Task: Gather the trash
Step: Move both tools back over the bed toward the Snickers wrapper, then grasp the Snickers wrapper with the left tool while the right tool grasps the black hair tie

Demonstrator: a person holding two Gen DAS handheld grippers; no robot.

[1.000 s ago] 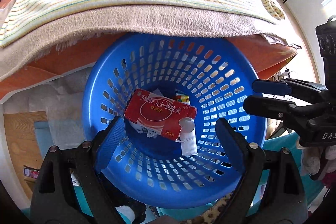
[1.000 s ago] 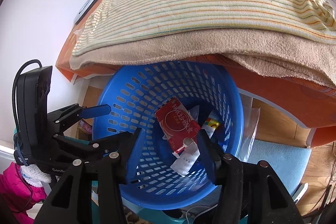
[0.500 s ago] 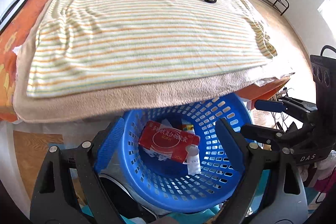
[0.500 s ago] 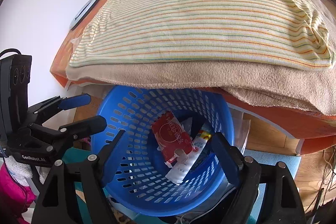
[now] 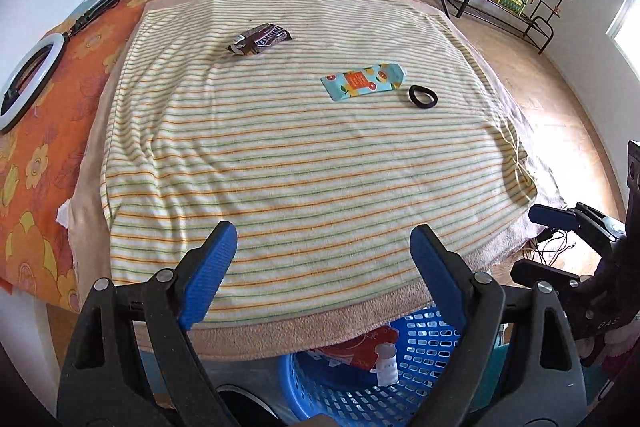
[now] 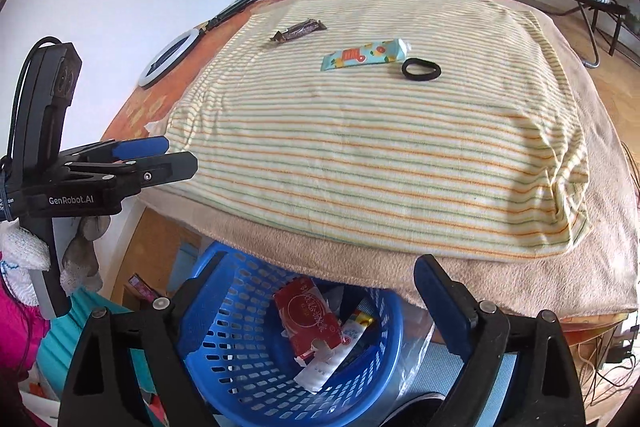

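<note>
**Both claws lift clear of the basket; two wrappers left on the bed**

Nearest the cameras, the left claw and the right claw both stand wide apart and carry nothing. A second ago each looked straight down into the blue basket; now both views have swung up and the basket shows only at the bottom edge, tucked under the overhanging bed cover. Its load looks unchanged: a red box lies at a slant on the other scraps, with a white sachet just beside it.

That shift reads as one drop-off finished and the search for the next piece begun.

Beyond the basket, the striped blanket spreads over the bed, bare across its near half. Toward the far side lie the remaining items. A light-blue fruit-print wrapper lies flat right of centre, with a black hair tie just beside its right end, apart from it. Further back and to the left sits a dark crumpled snack wrapper.

The two wrappers look like the trash still to gather; the hair tie probably is not. Either claw would need a long reach across the blanket, and a flat wrapper on soft cloth may be awkward to pinch without catching the fabric.

At the far left edge, a ring light rests on the orange sheet.
</note>
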